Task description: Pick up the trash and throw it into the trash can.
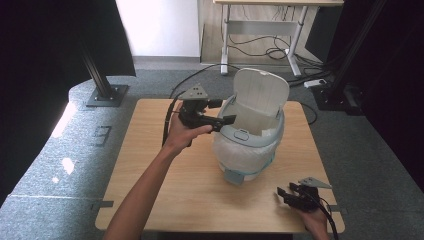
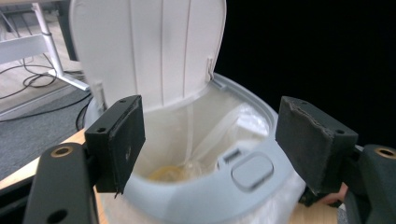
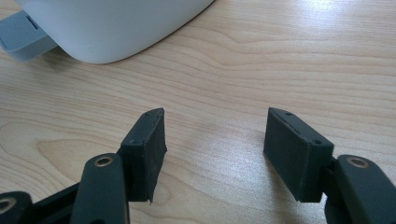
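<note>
A white waste bin (image 1: pixel 250 145) with a pale blue-grey rim stands in the middle of the wooden table (image 1: pixel 165 200), its lid (image 1: pixel 261 92) flipped up. A clear plastic liner (image 2: pixel 219 126) lines the inside, and something yellowish (image 2: pixel 168 173) lies at the bottom. My left gripper (image 1: pixel 225 112) is open, held at the bin's left rim just above the opening, nothing between its jaws. In its own view, the left gripper (image 2: pixel 210 140) looks down into the bin past a grey push button (image 2: pixel 252 170). My right gripper (image 1: pixel 284 194) rests open, low over the table's near right corner.
The bin's grey foot pedal (image 3: pixel 25 37) sticks out toward the near side, left of the right gripper (image 3: pixel 215 149). Beyond the table are a black stand base (image 1: pixel 107 95), a desk frame (image 1: pixel 260 30) and floor cables (image 1: pixel 270 50). Bare wood lies at the table's near left.
</note>
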`<state>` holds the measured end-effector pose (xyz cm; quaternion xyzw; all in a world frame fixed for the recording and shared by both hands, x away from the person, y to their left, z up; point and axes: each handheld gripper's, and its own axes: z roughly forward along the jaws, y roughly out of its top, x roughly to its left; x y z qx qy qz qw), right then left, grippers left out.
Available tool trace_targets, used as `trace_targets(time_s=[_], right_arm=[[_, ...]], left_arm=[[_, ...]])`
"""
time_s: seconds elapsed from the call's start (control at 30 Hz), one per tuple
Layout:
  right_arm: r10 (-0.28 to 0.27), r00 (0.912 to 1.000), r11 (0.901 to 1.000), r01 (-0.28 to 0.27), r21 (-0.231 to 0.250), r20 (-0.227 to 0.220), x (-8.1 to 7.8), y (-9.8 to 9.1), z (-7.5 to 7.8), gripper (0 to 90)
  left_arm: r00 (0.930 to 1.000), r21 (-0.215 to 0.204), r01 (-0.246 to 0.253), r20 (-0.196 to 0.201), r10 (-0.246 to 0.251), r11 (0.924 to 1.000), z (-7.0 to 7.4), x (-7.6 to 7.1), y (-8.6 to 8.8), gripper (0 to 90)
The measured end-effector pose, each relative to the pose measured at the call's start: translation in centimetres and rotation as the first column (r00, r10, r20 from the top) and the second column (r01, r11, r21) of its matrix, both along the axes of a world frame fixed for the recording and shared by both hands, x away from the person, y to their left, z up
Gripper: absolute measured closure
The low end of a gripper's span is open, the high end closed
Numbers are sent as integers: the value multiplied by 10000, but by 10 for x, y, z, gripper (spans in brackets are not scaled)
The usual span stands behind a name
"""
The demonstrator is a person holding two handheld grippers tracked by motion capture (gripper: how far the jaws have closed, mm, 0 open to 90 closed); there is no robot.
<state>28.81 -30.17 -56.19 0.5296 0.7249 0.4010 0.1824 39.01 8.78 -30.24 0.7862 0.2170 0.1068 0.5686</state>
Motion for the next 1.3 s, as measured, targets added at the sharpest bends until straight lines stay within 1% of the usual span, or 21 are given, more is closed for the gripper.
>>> trace_targets(time_s=[0.1,0.2,0.23,0.27,0.33,0.37,0.43,0.5,0.53,0.57,0.7,0.73,0.77,0.8,0.87,0.9,0.97,1.1,1.13,1.17,1.3], right_arm=[[10,10000,10000,-10,9,-1,0,0,0,382],[17,10000,10000,-17,1,-2,1,0,0,382],[20,10000,10000,-20,-6,4,1,0,0,382],[20,10000,10000,-20,-6,4,1,0,0,382],[52,10000,10000,-52,-13,0,1,-1,0,382],[52,10000,10000,-52,-13,0,1,-1,0,382],[61,10000,10000,-60,12,-9,1,-1,0,382],[67,10000,10000,-67,19,-9,1,-1,0,382],[79,10000,10000,-79,6,-4,1,-1,0,382],[79,10000,10000,-79,11,-8,1,-1,0,382],[75,10000,10000,-75,16,-13,2,-1,0,382],[75,10000,10000,-75,18,3,2,-1,0,382],[75,10000,10000,-75,18,3,2,-1,0,382],[71,10000,10000,-71,22,10,2,-1,0,382],[70,10000,10000,-70,23,8,2,-1,0,382],[70,10000,10000,-70,23,8,2,-1,0,382],[62,10000,10000,-62,18,9,2,-1,0,382],[48,10000,10000,-48,-20,21,2,-1,0,382],[39,10000,10000,-39,-18,20,2,-1,0,382],[39,10000,10000,-39,-18,20,2,-1,0,382],[43,10000,10000,-43,23,10,2,-1,0,382]], left_arm=[[9999,47,-104,131,103,9999,-4,-9,12,236],[9998,-36,-135,115,136,9999,-10,-18,22,235],[9998,-98,-186,92,187,9998,-15,-24,28,235],[9998,-98,-186,92,187,9998,-15,-24,28,234],[9995,31,-280,170,280,9996,-25,-33,36,232],[9995,31,-280,170,280,9996,-25,-33,36,231],[9995,63,-295,92,295,9995,-33,-39,41,228],[9993,221,-349,136,346,9991,-39,-44,44,223],[9986,373,-493,186,486,9981,-48,-49,48,220],[9986,373,-493,186,486,9981,-48,-49,48,220],[9977,479,-683,35,683,9965,-65,-54,55,220],[9971,554,-756,-30,758,9956,-73,-56,59,220],[9971,554,-756,-30,758,9956,-73,-56,59,219],[9965,604,-837,-27,840,9947,-78,-58,61,219],[9957,567,-923,-67,928,9941,-86,-61,65,219],[9954,543,-935,-139,944,9941,-91,-64,67,219],[9944,656,-1024,-189,1038,9926,-103,-68,70,216],[9928,741,-1074,-454,1110,9915,-121,-72,76,214],[9915,733,-1119,-583,1163,9910,-127,-73,78,214],[9915,733,-1119,-583,1163,9910,-127,-73,78,214],[9883,762,-1271,-754,1328,9890,-141,-75,85,213]])
